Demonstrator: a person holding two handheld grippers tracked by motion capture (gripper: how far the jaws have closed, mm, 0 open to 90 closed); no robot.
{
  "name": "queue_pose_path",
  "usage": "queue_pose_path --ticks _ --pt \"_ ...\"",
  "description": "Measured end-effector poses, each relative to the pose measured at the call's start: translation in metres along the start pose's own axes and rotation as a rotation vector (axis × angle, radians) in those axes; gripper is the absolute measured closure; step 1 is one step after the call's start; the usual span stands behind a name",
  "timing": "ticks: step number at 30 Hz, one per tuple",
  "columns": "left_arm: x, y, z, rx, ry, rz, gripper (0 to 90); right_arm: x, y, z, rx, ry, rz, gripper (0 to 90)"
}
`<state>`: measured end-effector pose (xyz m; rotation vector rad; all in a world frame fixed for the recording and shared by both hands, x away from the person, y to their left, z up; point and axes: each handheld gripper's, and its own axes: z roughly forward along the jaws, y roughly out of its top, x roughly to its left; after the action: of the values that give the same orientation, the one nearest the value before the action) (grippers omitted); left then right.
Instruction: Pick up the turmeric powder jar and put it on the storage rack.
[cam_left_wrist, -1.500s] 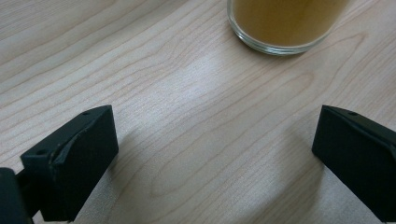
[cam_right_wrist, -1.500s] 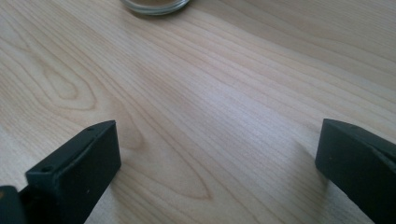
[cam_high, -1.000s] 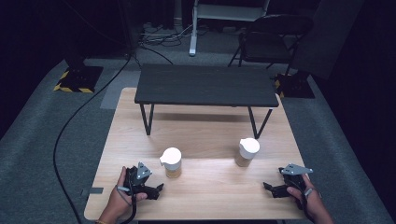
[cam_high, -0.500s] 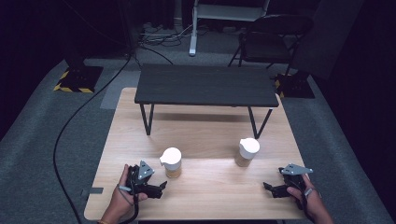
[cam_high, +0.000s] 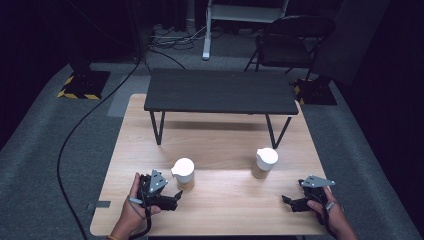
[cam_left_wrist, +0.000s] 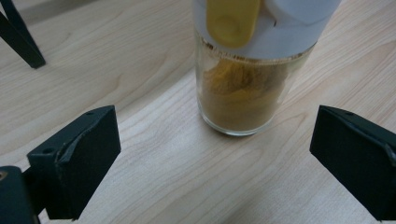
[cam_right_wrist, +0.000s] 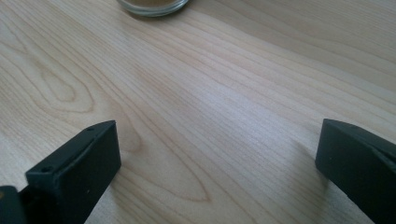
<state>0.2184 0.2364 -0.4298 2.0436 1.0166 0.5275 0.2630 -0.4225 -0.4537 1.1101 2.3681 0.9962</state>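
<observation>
Where gripper (cam_left_wrist: 212, 154) gapes: jar (cam_left_wrist: 243, 84) (ahead).

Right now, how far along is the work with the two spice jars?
Nothing looks done yet: both jars stand upright on the wooden table, lids on. In hand: the left hand-held gripper is open, with the left spice jar just ahead of its jaws. The right hand-held gripper is open, apart from the right spice jar. Grasping remains.

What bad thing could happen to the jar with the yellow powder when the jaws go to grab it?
The left gripper is open and close to the left jar. That jar is tall with a smooth glass wall, so a jaw bumping it could tip it over. A grab on its white lid might pop the yellow flap and spill powder.
</observation>
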Motion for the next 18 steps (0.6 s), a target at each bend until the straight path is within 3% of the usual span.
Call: queue_pose_path --ticks 18 --pt "-0.0064 0.0066 -0.0047 -0.048 -0.002 0.018 1.8 0.0 0.0 0.0 0.0 0.0 0.0 0.0"
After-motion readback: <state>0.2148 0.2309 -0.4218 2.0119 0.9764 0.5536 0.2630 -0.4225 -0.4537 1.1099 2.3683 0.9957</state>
